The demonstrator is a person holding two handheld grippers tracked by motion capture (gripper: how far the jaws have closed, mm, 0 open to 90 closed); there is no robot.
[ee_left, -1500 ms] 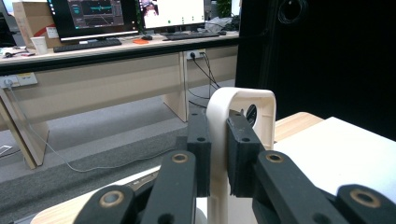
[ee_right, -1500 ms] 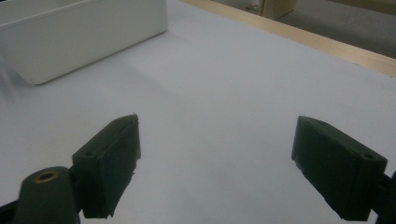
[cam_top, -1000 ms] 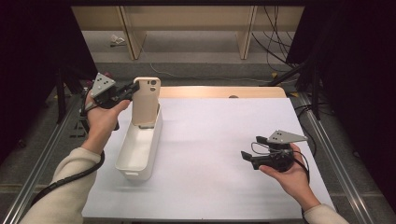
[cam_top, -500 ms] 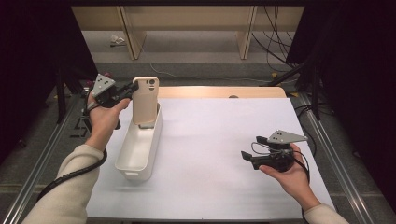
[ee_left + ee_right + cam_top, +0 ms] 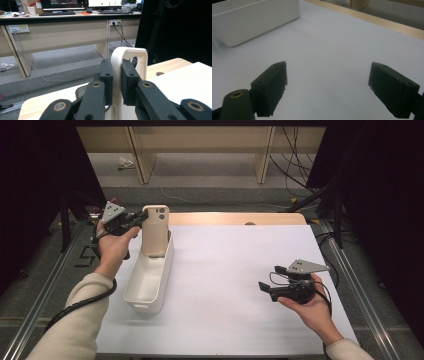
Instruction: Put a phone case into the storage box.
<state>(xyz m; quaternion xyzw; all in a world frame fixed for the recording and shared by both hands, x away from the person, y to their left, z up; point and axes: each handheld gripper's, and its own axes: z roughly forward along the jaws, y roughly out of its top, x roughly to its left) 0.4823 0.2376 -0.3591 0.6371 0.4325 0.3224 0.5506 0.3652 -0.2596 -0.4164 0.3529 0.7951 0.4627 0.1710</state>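
Left gripper view: my left gripper [image 5: 117,83] clamps the phone case [image 5: 130,58] upright above the white bin [image 5: 149,280]; right gripper [image 5: 266,289] gapes, well apart.

My left tongs [image 5: 117,82], matt black plastic, pinch a smooth cream phone case [image 5: 154,230]; at six o'clock, a glossy white plastic bin [image 5: 148,285] on my matt white bench [image 5: 235,270].
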